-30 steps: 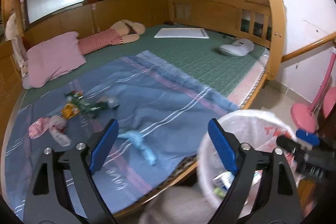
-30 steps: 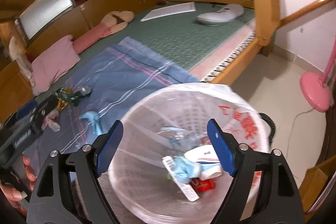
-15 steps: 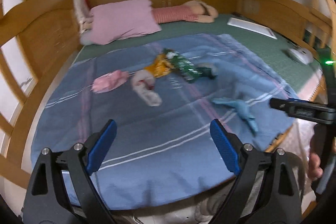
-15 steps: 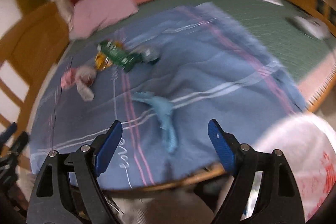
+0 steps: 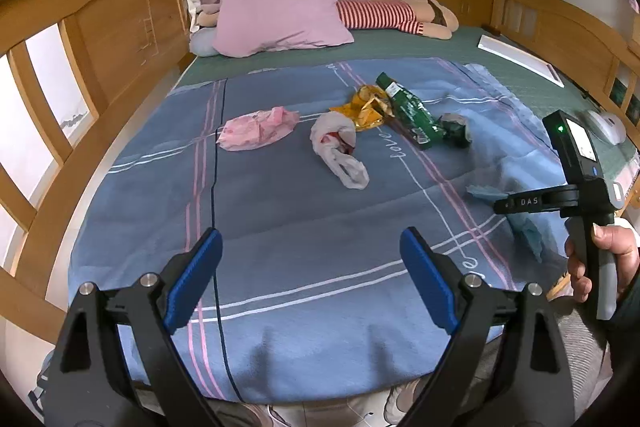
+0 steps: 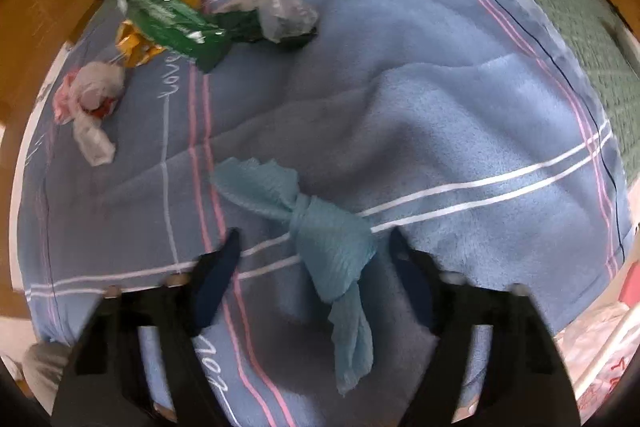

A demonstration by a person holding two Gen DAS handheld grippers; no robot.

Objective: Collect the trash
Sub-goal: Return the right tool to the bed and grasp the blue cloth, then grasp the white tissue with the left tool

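Note:
Trash lies on a blue blanket [image 5: 280,227]: a pink wrapper [image 5: 256,129], a white crumpled bag [image 5: 340,151], a yellow wrapper [image 5: 362,109], a green packet [image 5: 412,111] and a knotted light-blue bag [image 6: 320,231]. My right gripper [image 6: 314,251] is open, low over the blanket, its fingers either side of the light-blue bag. In the left wrist view the right gripper [image 5: 504,205] shows at the right, held by a hand. My left gripper [image 5: 312,251] is open and empty above the blanket's near part.
A pink pillow [image 5: 276,15] and a striped doll [image 5: 384,13] lie at the bed's far end. Wooden bed rails [image 5: 60,75] stand left and right. A white-lined trash bin [image 6: 600,359] shows at the lower right of the right wrist view.
Both grippers swung from the trash bin to the bed. The right gripper came down close around the light-blue bag. The left gripper now faces the trash pile.

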